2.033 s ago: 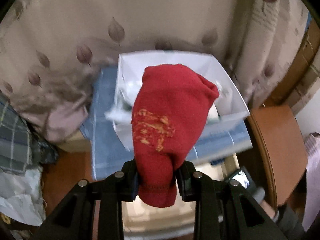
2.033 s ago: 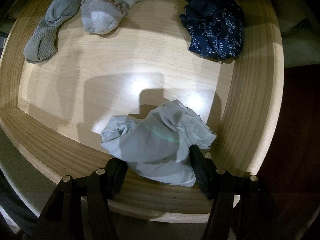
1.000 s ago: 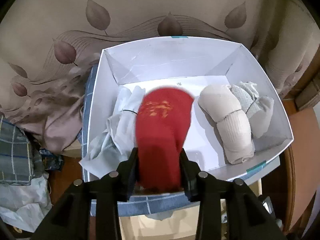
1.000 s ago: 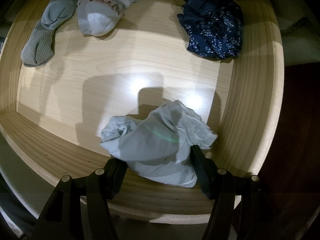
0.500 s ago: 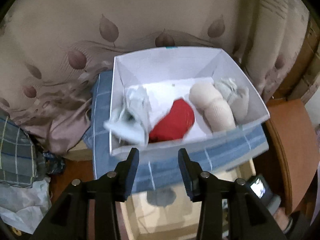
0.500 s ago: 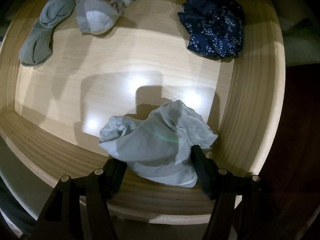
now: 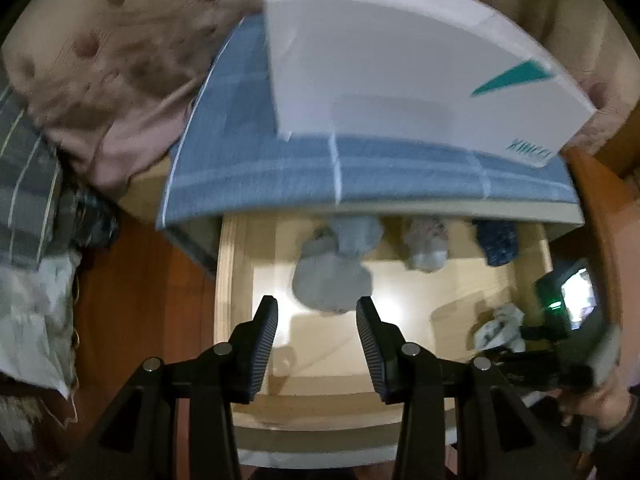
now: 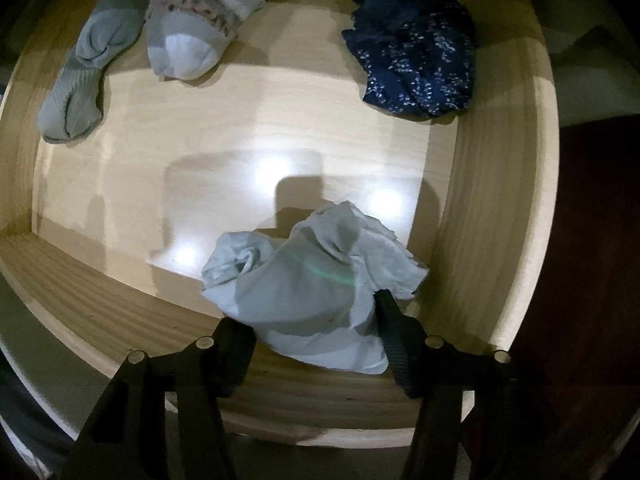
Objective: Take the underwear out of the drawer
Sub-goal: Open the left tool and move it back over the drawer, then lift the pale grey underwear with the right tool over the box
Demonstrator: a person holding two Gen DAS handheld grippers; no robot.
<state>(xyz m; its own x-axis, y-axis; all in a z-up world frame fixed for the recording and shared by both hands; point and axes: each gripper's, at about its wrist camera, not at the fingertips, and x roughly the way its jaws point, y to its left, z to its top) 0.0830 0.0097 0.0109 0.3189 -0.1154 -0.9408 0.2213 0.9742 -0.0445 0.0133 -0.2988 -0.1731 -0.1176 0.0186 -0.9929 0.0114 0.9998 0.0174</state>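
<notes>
My right gripper is shut on a pale blue crumpled piece of underwear at the front right corner of the open wooden drawer; that garment also shows in the left wrist view. My left gripper is open and empty above the drawer, pointing at a grey rolled sock. In the right wrist view, a grey sock, a grey-white patterned sock and a dark blue speckled garment lie along the drawer's back.
A white cardboard box stands on a blue checked cloth over the drawer's back. Beige leaf-print bedding lies behind and to the left. Plaid fabric lies far left. Red-brown wooden floor flanks the drawer.
My left gripper let the red sock go into the white box, opened, and swung down toward the drawer. My right gripper stayed put, holding the pale blue underwear.
</notes>
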